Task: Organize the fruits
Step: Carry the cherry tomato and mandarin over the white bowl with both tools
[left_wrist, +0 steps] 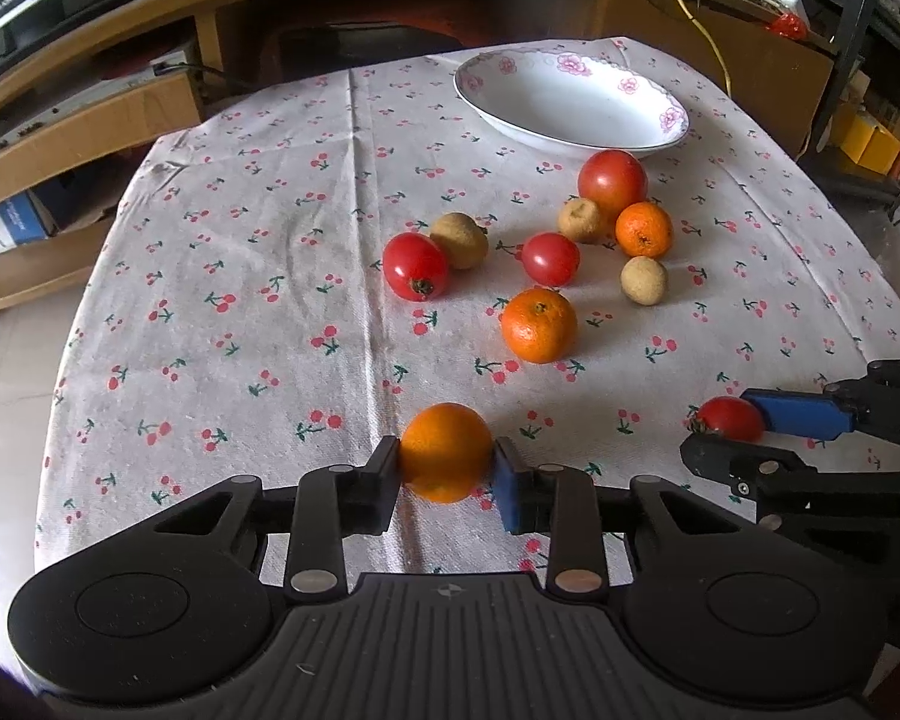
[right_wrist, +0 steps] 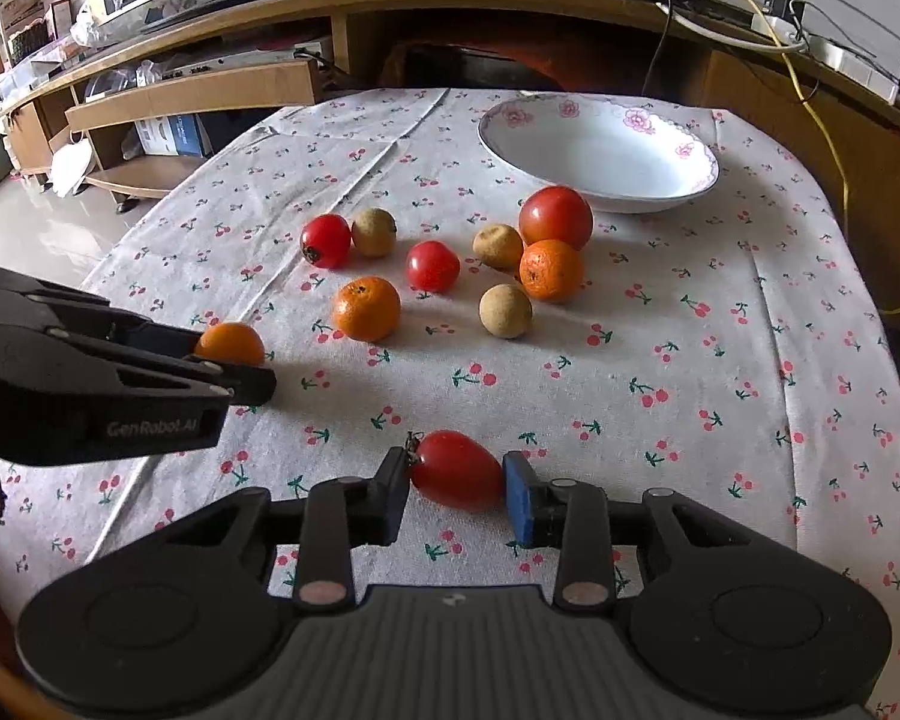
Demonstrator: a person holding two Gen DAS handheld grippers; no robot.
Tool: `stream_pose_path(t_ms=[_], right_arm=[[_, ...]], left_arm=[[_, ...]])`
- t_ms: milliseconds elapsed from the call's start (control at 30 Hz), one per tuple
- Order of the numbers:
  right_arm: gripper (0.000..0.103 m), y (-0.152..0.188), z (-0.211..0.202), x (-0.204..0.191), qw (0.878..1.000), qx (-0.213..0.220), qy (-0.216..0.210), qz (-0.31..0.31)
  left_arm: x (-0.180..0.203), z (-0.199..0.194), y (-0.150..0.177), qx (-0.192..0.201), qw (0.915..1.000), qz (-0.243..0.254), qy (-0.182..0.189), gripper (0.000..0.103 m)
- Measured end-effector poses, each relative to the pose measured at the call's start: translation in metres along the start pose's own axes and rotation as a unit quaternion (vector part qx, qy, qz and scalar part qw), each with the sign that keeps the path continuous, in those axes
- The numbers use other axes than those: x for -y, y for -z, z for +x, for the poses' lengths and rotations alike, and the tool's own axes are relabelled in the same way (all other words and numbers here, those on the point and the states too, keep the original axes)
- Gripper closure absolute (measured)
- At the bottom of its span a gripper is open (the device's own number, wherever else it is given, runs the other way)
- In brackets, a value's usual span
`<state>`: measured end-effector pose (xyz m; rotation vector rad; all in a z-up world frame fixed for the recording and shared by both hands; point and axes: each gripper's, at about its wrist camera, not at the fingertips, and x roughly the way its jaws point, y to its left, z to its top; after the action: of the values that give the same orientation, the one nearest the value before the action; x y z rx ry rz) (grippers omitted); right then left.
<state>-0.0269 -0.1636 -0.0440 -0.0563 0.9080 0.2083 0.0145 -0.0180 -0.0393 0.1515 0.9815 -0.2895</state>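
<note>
My left gripper (left_wrist: pixel 447 471) is shut on an orange (left_wrist: pixel 446 451) just above the cherry-print cloth near the table's front. In the right wrist view that orange (right_wrist: pixel 230 344) shows at the left between the left gripper's fingers. My right gripper (right_wrist: pixel 456 483) is shut on a small red tomato (right_wrist: pixel 457 469), seen in the left wrist view as the tomato (left_wrist: pixel 729 418) at the far right. A white flowered bowl (left_wrist: pixel 669 120) stands empty at the back right. Between it and the grippers lie loose tomatoes (left_wrist: pixel 414 266), oranges (left_wrist: pixel 539 324) and brown longans (left_wrist: pixel 644 279).
A cherry-print tablecloth (left_wrist: pixel 240 312) covers the table. A wooden TV stand (right_wrist: pixel 210 84) with shelves, a monitor and cables runs behind the table. A yellow cable (right_wrist: pixel 834 162) hangs at the back right. Tiled floor (right_wrist: pixel 24 228) lies to the left.
</note>
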Motion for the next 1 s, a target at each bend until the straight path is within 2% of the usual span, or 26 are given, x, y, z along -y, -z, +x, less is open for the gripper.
stream_pose_path(t_ms=[267,500,1000], right_arm=[[0.070,-0.014,-0.016,0.005,0.999,0.027,-0.007,0.018],[0.070,-0.043,-0.018,0.022,0.998,0.050,0.000,0.036],[0.070,-0.117,0.035,0.084,0.995,0.069,0.036,0.060]], left_arm=[[0.005,-0.017,-0.016,0.031,0.9991,-0.014,0.025,0.063],[0.019,-0.024,-0.049,0.061,0.9972,-0.002,0.044,0.063],[0.030,0.025,-0.131,0.085,0.9949,0.008,0.055,0.065]])
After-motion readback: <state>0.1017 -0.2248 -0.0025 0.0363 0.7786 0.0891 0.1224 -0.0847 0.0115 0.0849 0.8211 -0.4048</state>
